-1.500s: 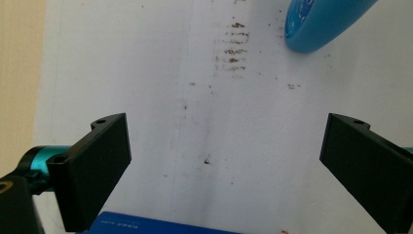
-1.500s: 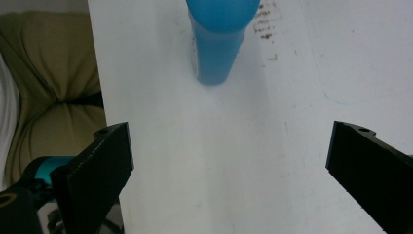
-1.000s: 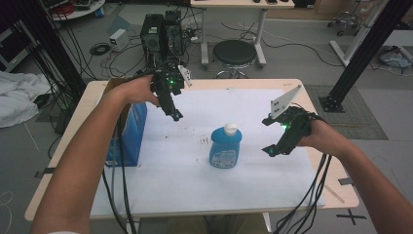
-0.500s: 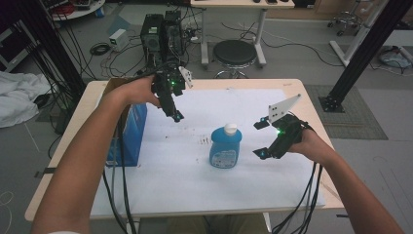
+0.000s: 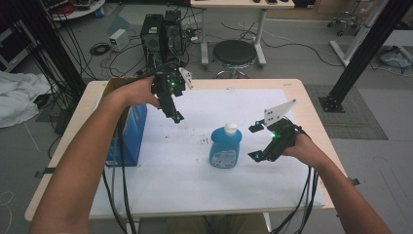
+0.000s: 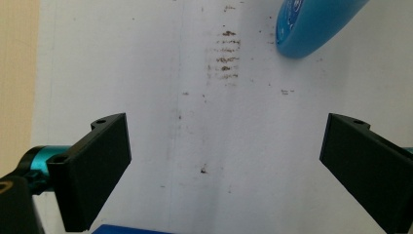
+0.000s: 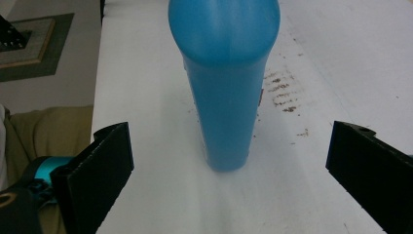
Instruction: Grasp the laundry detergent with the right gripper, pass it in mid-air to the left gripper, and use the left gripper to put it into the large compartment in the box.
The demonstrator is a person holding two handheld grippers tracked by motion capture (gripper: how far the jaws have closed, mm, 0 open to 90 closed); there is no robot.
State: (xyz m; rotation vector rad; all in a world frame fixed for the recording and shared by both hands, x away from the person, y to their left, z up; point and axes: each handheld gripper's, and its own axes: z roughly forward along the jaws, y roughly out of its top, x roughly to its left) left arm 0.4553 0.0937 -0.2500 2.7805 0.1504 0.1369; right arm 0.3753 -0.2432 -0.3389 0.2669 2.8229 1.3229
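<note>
A blue bottle [image 5: 225, 147] with a white cap stands upright mid-desk [image 5: 292, 87] on white paper [image 5: 195, 185]. Just right of the bottle, the right tool [image 5: 256, 142] gapes wide, empty. Behind the bottle to its left, the left tool [image 5: 176, 116] hangs wide open, empty, beside a blue box [image 5: 127, 139].

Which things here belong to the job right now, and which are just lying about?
Likely in the job:
- blue bottle, upright on the white sheet
- right gripper, jaws open, lined up on the bottle
- left gripper, jaws open, held over the sheet

Lying about:
- blue box at the table's left edge
- stool
- computer towers
</note>
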